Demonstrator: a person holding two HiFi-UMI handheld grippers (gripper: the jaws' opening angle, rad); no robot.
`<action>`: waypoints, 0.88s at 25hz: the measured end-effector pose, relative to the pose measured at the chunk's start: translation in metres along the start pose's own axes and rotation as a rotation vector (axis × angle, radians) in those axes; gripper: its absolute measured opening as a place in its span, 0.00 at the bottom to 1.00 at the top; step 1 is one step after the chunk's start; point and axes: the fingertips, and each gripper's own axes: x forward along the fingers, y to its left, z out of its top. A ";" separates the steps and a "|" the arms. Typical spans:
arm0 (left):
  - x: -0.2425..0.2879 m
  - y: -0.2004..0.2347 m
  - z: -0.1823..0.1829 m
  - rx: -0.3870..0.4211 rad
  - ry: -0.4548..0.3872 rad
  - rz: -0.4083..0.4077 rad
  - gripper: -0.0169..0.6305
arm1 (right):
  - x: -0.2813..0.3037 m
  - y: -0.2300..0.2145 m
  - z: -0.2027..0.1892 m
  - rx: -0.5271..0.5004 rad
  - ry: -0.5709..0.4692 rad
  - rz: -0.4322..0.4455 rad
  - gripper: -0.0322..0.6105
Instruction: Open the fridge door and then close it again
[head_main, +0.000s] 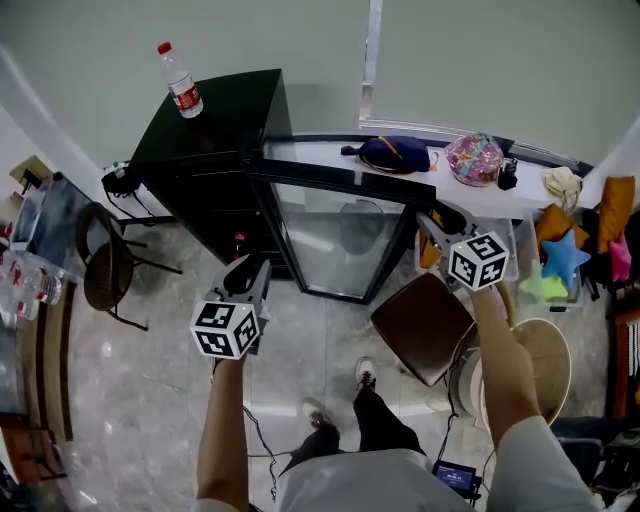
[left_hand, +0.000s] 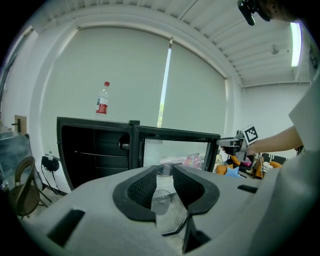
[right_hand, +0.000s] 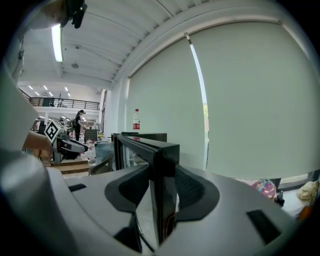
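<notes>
Water bottle (head_main: 181, 82) upright on top of the black fridge (head_main: 205, 160), left of centre. Cabinet front open, interior dark. Left gripper (left_hand: 164, 174) held out in front of the cabinet, clear of it. Its jaws are a narrow gap apart with nothing between them. Glass fridge door (head_main: 340, 235) stands wide open, free edge out to the right. Right gripper (right_hand: 161, 175) at that free edge, jaws pinching the door frame, one pad on each face. Brown stool (head_main: 422, 325) on the floor, near the door, below the right gripper in head view.
</notes>
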 end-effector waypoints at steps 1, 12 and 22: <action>0.002 0.002 0.002 0.001 0.001 0.003 0.18 | 0.003 -0.004 0.001 0.004 0.001 0.001 0.29; 0.016 0.013 0.030 0.017 -0.016 0.030 0.18 | 0.013 -0.023 0.009 0.026 0.006 -0.022 0.30; 0.005 0.010 0.091 0.094 -0.088 0.056 0.18 | -0.050 -0.002 0.063 -0.076 -0.050 -0.114 0.31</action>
